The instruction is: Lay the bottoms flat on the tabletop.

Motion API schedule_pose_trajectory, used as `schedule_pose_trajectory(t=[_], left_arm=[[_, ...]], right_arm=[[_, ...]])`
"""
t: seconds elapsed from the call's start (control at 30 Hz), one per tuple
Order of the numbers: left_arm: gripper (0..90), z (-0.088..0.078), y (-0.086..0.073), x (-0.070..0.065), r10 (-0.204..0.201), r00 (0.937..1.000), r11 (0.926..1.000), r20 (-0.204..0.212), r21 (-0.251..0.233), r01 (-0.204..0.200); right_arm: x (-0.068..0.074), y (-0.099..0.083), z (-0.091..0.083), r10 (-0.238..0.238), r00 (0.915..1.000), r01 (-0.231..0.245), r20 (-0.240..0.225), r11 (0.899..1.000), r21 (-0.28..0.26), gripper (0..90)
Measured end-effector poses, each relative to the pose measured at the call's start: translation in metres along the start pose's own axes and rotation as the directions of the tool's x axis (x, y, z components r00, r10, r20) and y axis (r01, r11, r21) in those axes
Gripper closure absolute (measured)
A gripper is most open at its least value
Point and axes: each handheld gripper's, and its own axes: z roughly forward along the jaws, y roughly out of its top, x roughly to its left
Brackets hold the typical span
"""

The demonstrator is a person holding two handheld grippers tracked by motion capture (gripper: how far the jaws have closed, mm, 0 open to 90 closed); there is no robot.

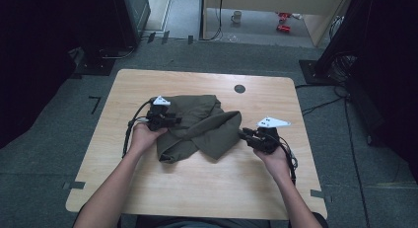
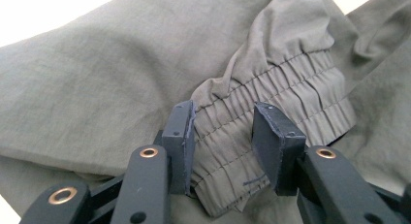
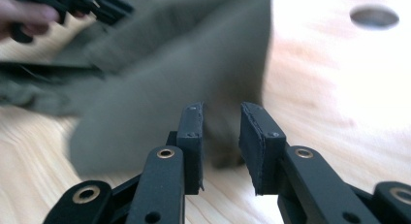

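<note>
An olive-green garment point(image 1: 202, 124) lies crumpled in the middle of the wooden table point(image 1: 197, 183). My left gripper point(image 1: 172, 121) is at the garment's left edge. In the left gripper view its jaws point(image 2: 225, 112) stand apart over an elastic cuff point(image 2: 291, 83) of the garment point(image 2: 121, 73); the cuff runs between the pads and on past the right one. My right gripper point(image 1: 245, 134) is at the garment's right edge, jaws open point(image 3: 220, 110), nothing between the pads. The blurred cloth point(image 3: 169, 78) lies just beyond its tips.
A dark round hole point(image 1: 239, 88) sits in the table behind the garment, also seen in the right gripper view as a hole point(image 3: 374, 16). The other hand and its gripper point(image 3: 72, 3) show at that view's upper left. Bare wood surrounds the garment.
</note>
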Motion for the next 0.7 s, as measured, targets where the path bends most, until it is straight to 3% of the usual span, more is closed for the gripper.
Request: schedule_pose_trajectory(t=[0.27,0.43,0.53,0.7], left_arm=[[55.8,-0.012,0.004,-0.001,-0.027,0.9992,0.9996,0.029,-0.003,0.027],[54.1,-0.019,0.006,-0.005,-0.009,0.9994,1.0000,0.033,-0.001,0.009],[53.7,-0.028,0.005,-0.008,0.009,0.9997,0.9999,0.024,-0.005,-0.009],[53.9,-0.035,0.002,-0.007,-0.004,0.9994,1.0000,0.033,-0.007,0.004]], right_arm=[[0.020,0.022,0.006,-0.043,0.9984,0.042,-0.036,0.999,-0.029,73.6],[0.020,0.035,0.010,-0.043,0.9984,0.041,-0.038,0.998,-0.038,74.0],[0.017,0.049,0.022,-0.033,0.9988,0.032,-0.037,0.999,-0.031,74.5],[0.019,0.066,0.039,-0.045,0.9982,0.044,-0.039,0.999,-0.029,71.9]])
